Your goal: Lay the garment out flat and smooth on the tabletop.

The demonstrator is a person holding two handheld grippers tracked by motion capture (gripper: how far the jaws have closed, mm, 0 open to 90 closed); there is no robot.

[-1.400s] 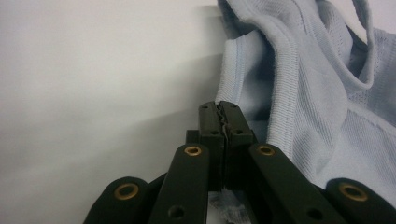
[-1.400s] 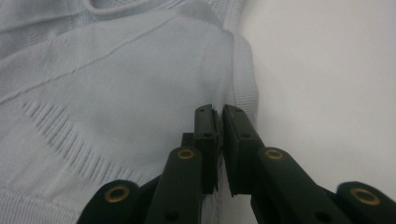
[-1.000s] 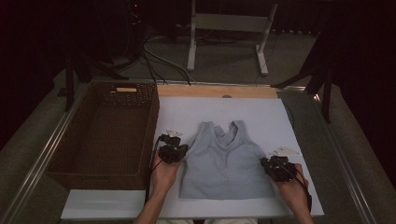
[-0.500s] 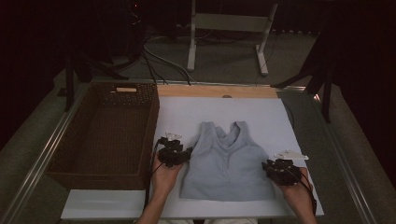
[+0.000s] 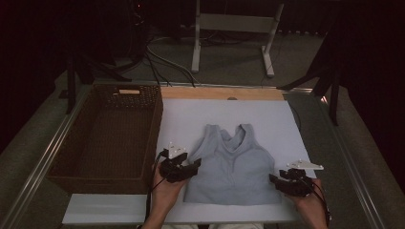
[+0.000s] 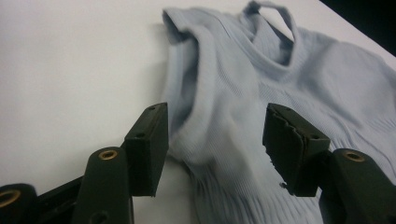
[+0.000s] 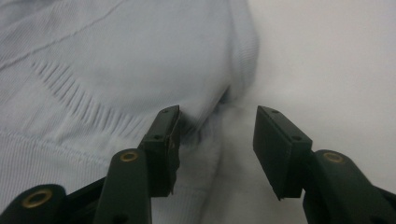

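A pale blue sleeveless knit top [image 5: 232,167] lies flat on a white rectangular sheet [image 5: 267,119] covering the table, neckline toward the far edge, hem toward the person. Left black two-jaw gripper [image 5: 193,165] sits at the top's left side edge, near the armhole, held by the left hand [image 5: 166,188]. Right black two-jaw gripper [image 5: 273,179] sits at the top's lower right edge, held by the right hand [image 5: 308,202]. Both sets of jaws have just been opening; the gap is too small to make out here. A dark brown woven rectangular basket [image 5: 71,164] stands just left of the sheet. A light wooden strip [image 5: 222,93] runs along the far edge. White metal stand legs [image 5: 231,24] rise on the floor beyond.
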